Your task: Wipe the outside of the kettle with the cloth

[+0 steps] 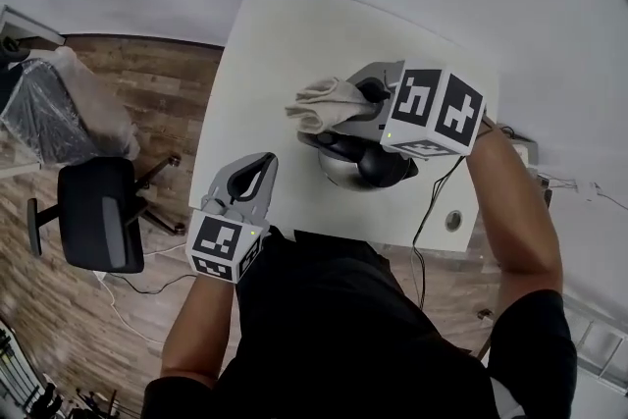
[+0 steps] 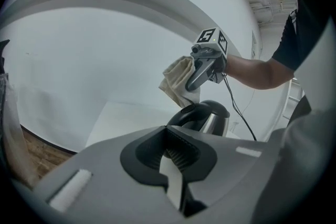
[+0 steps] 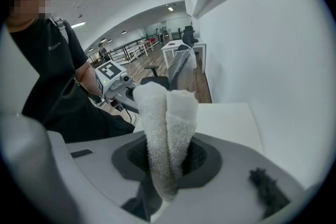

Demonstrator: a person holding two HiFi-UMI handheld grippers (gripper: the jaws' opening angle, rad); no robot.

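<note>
The cloth (image 1: 324, 103) is pinched in folds between the closed jaws of the right gripper (image 1: 365, 98) and is held just over the top of the kettle (image 1: 358, 167), which stands near the desk's (image 1: 285, 44) near edge, toward its right corner; contact cannot be confirmed. The wiping is judged barely begun, with the steel sides left to be covered. The left gripper (image 1: 257, 174) is held at the near left edge, jaws brought together on nothing. A cable (image 1: 437, 191) is trailed toward the near edge. A wooden floor (image 1: 167, 83) and a black office chair (image 1: 98, 211) are seen at the left
</note>
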